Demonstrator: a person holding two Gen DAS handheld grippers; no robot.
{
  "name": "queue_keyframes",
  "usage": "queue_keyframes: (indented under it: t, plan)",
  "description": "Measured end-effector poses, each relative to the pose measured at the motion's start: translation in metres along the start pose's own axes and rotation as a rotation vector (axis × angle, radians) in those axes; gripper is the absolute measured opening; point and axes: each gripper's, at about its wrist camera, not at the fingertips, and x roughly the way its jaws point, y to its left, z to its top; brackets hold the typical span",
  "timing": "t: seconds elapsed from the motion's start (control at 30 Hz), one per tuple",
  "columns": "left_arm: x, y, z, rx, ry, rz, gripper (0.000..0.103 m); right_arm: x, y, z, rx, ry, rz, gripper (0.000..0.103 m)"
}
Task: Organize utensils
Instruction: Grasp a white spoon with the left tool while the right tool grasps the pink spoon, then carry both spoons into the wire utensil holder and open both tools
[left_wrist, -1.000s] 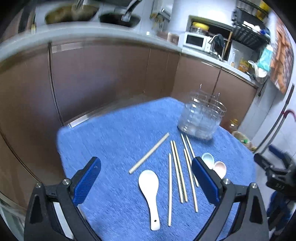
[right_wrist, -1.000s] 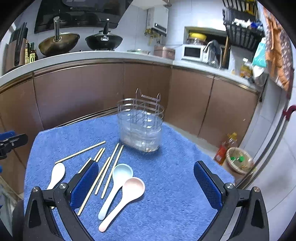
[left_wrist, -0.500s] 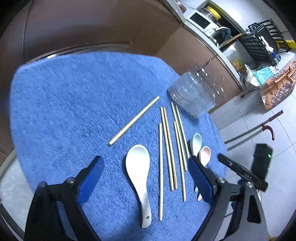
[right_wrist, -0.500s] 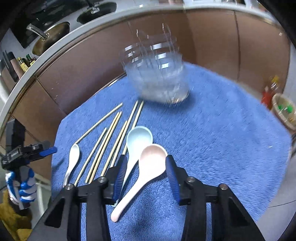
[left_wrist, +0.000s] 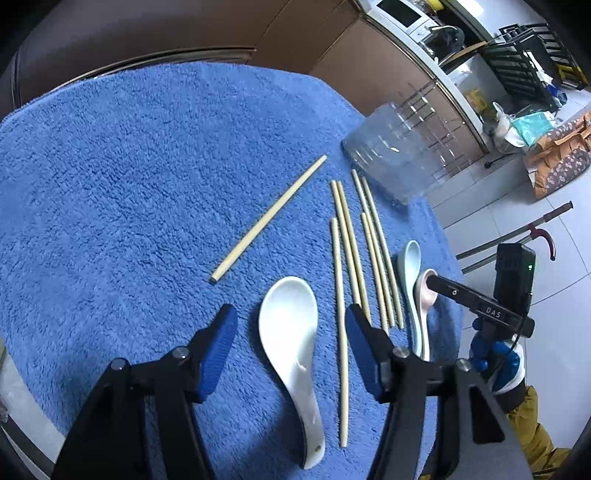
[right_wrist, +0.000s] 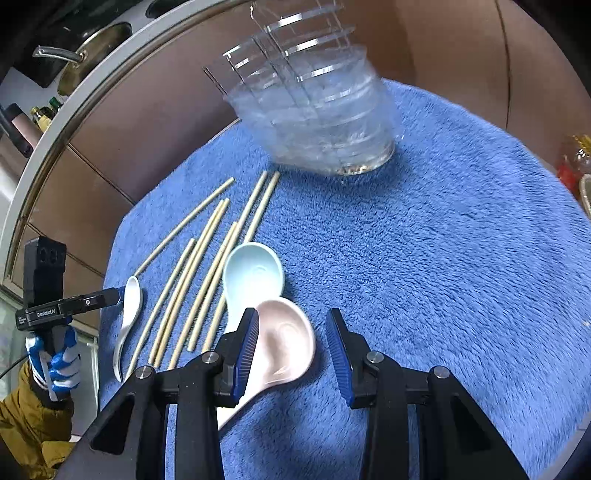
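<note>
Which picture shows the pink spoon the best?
The right wrist view. The pink spoon lies close and big there, its bowl plain between the open right tool's fingers. In the left wrist view only a sliver of it shows, far off beside the light blue spoon.

The left gripper (left_wrist: 290, 328) had black angular arms with triangular cut-outs, two ribbed blue pads (left_wrist: 218, 350) and round silver screws at the joints. The right gripper (right_wrist: 291, 341) was built in the same way, with ribbed blue pads (right_wrist: 245, 349) and silver screws. Seen from the side, each one carried a black box on top; the right one showed a small green light and white letters "DAS". The hands wore blue and white gloves (right_wrist: 55, 360), and the sleeves were mustard yellow (right_wrist: 26, 424). A thin black cable hung near the right handle.
</note>
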Motion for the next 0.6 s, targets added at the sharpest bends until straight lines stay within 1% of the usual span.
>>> queue_keyframes:
  t: [0.03,0.07,0.1,0.13,0.17,0.2,0.27,0.43,0.5,0.57,0.6]
  plan:
    - [0.001,0.0,0.001,-0.001,-0.001,0.001,0.054,0.003,-0.003,0.0,0.001,0.008,0.012,0.035]
    - [0.002,0.0,0.002,0.0,0.0,0.004,0.052,0.004,-0.005,0.0,0.002,0.008,0.024,0.033]
    - [0.004,0.0,0.003,0.0,0.003,0.009,0.043,0.004,-0.007,0.0,0.003,0.006,0.034,0.031]
    - [0.006,0.002,0.003,-0.003,0.007,0.018,0.038,0.004,-0.009,0.0,0.003,0.008,0.042,0.023]
    - [0.007,0.004,0.004,-0.01,0.009,0.034,0.026,0.004,-0.012,0.0,0.005,0.01,0.051,0.013]
    - [0.008,0.005,0.005,-0.016,0.009,0.046,0.017,0.004,-0.014,-0.002,0.008,0.009,0.059,0.01]
    - [0.009,0.007,0.004,-0.024,0.007,0.058,0.009,-0.001,-0.014,-0.005,-0.002,0.005,0.055,0.01]
    - [0.006,0.002,0.001,0.002,-0.013,0.075,0.004,-0.021,-0.006,-0.018,-0.046,-0.029,-0.001,0.009]
    - [-0.001,-0.009,-0.003,0.033,-0.04,0.101,0.004,-0.026,0.0,-0.021,-0.058,-0.053,-0.022,0.009]
    - [-0.011,-0.022,-0.004,0.07,-0.076,0.11,0.004,-0.042,0.006,-0.024,-0.071,-0.089,-0.041,0.009]
    - [-0.019,-0.034,-0.004,0.108,-0.11,0.131,0.004,-0.05,0.01,-0.023,-0.081,-0.11,-0.056,0.009]
